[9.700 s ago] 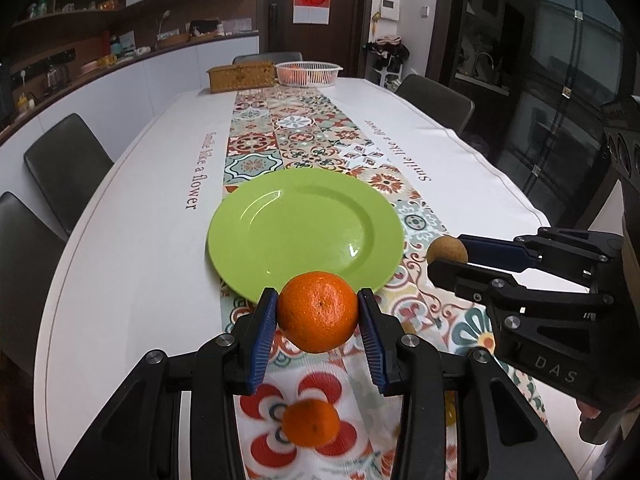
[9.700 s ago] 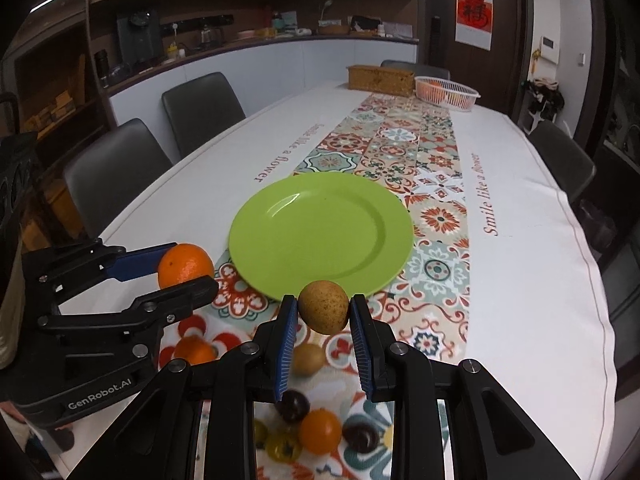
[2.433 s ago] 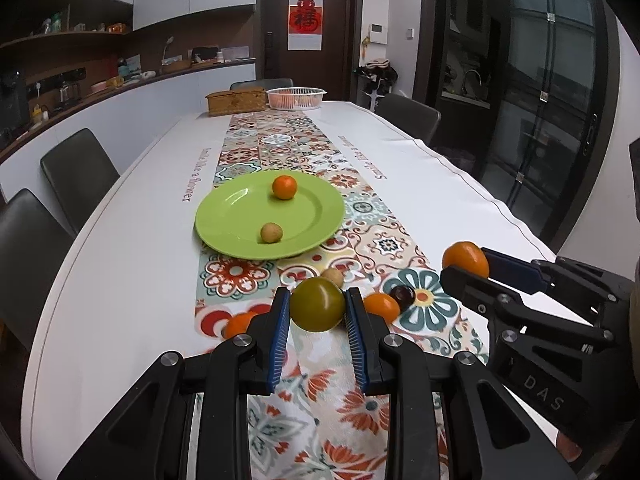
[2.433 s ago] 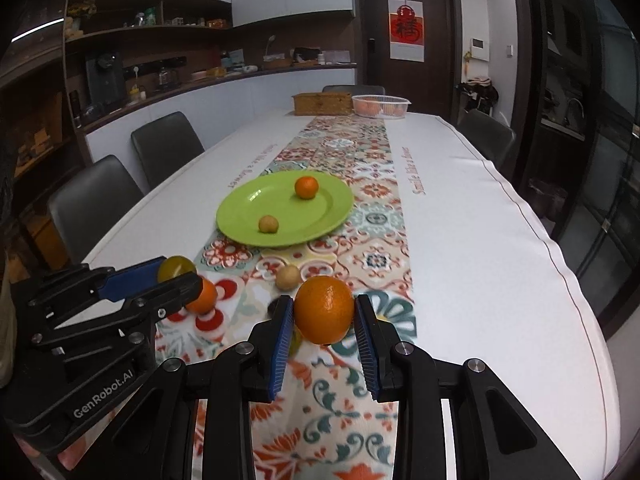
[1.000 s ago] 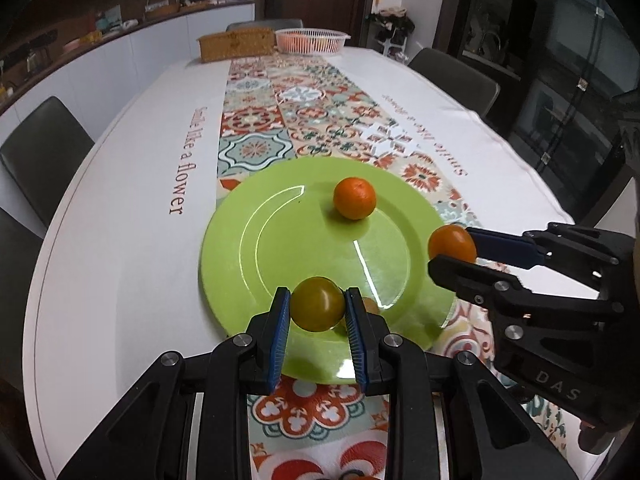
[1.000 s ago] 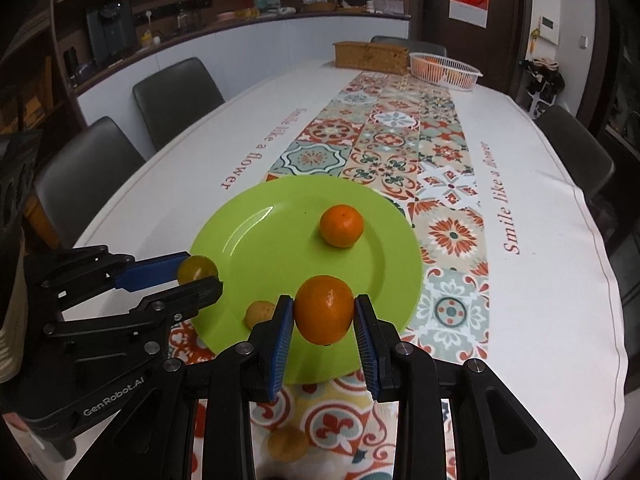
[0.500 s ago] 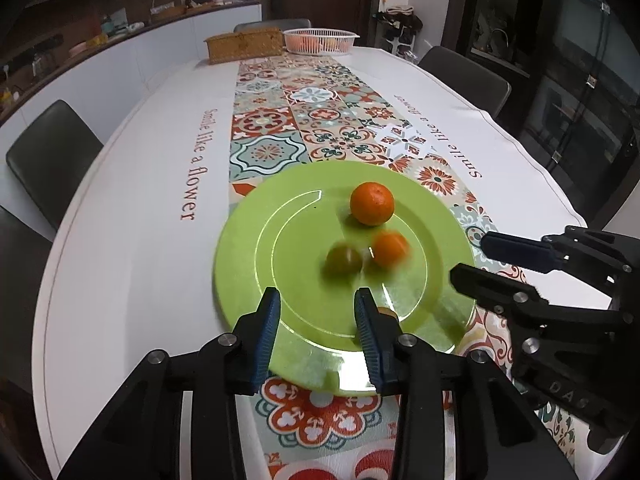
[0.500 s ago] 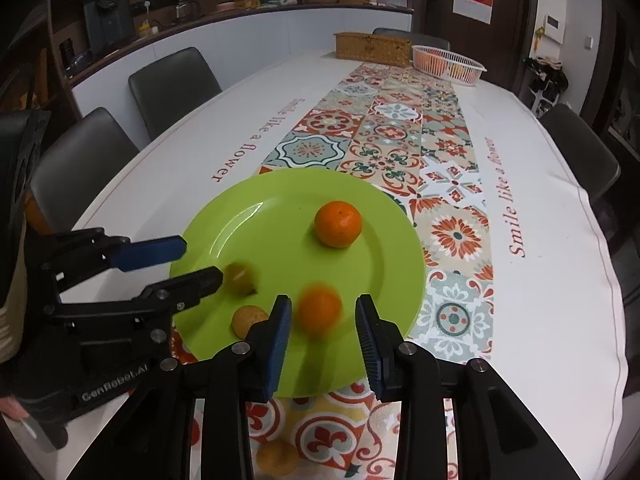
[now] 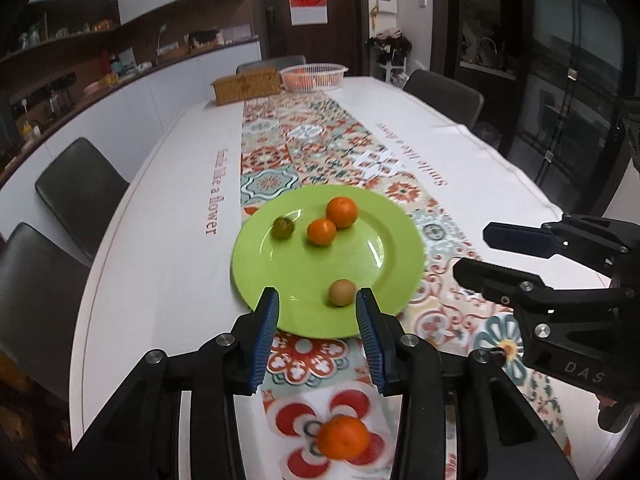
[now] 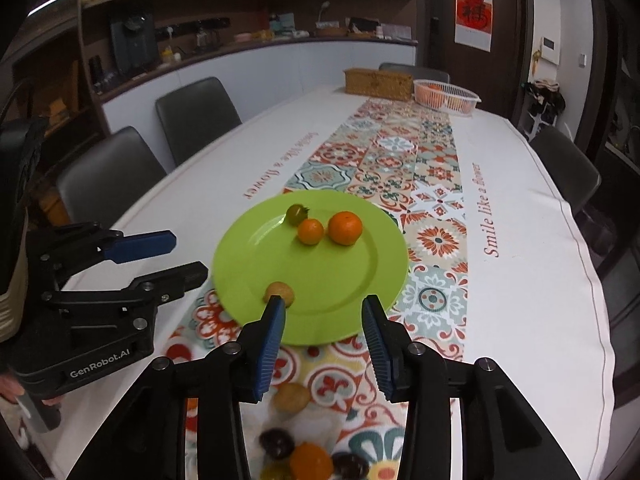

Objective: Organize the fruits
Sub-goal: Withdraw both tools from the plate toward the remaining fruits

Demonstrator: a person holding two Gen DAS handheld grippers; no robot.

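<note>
A green plate (image 9: 360, 272) (image 10: 344, 292) lies on the patterned table runner. On it are a large orange (image 9: 341, 211) (image 10: 345, 228), a smaller orange (image 9: 321, 232) (image 10: 310, 231), a dark green fruit (image 9: 283, 227) (image 10: 296, 214) and a brown fruit (image 9: 342, 292) (image 10: 280, 292). My left gripper (image 9: 318, 320) is open and empty just before the plate's near rim. My right gripper (image 10: 324, 322) is open and empty over the near rim. Loose fruits lie near me: an orange (image 9: 343, 437), a brown fruit (image 10: 292, 397), dark fruits (image 10: 276, 444).
A wicker box (image 9: 246, 85) and a white basket (image 9: 313, 76) with oranges stand at the table's far end. Dark chairs (image 9: 80, 192) stand along both sides. The right gripper's body (image 9: 560, 292) shows on the right of the left wrist view.
Both grippers have let go of their fruits: the green fruit and the smaller orange now rest on the plate beside the large orange. Both grippers have drawn back toward me and opened wider.
</note>
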